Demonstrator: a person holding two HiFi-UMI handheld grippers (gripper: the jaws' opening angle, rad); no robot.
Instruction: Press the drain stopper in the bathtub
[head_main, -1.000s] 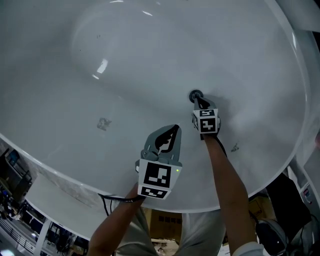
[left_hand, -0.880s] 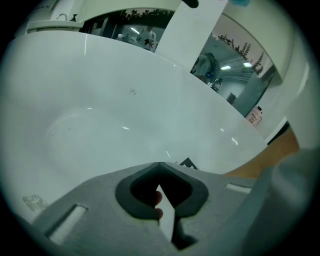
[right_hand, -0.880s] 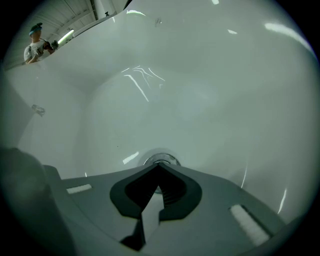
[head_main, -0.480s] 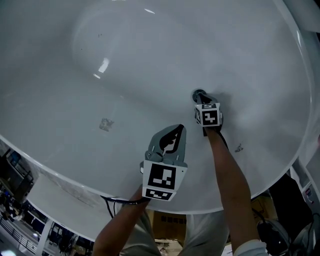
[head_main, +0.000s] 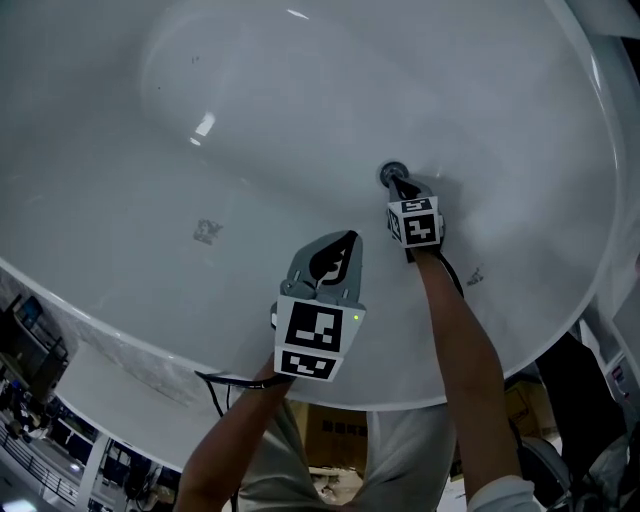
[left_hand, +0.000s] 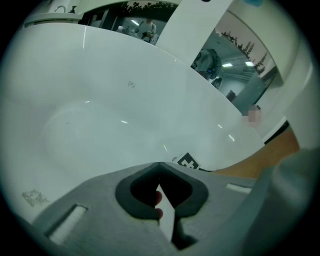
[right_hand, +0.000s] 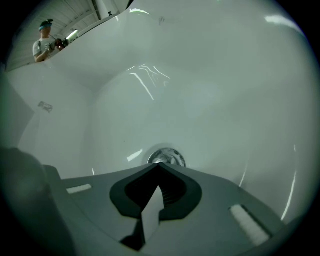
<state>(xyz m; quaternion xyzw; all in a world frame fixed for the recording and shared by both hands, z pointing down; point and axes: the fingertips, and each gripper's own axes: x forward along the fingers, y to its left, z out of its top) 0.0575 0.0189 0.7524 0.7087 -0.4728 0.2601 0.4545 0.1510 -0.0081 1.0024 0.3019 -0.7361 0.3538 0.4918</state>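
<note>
A round chrome drain stopper (head_main: 391, 173) (right_hand: 166, 156) sits in the floor of the white bathtub (head_main: 250, 110). My right gripper (head_main: 398, 185) (right_hand: 159, 164) is shut, its joined tips right at the stopper's near edge; whether they touch it I cannot tell. My left gripper (head_main: 351, 238) (left_hand: 159, 163) is also shut with nothing in it. It hangs above the tub's near slope, well short of the drain. The right gripper's marker cube (left_hand: 188, 162) shows just past the left tips.
The tub rim (head_main: 130, 340) curves along the near side, with a floor and cables below it. A small grey mark (head_main: 208, 231) lies on the tub wall at left. In the right gripper view a person (right_hand: 44, 42) stands beyond the far rim.
Both grippers shifted slightly with the view. The right gripper's tips stay at the stopper; the left gripper stays shut behind it.
</note>
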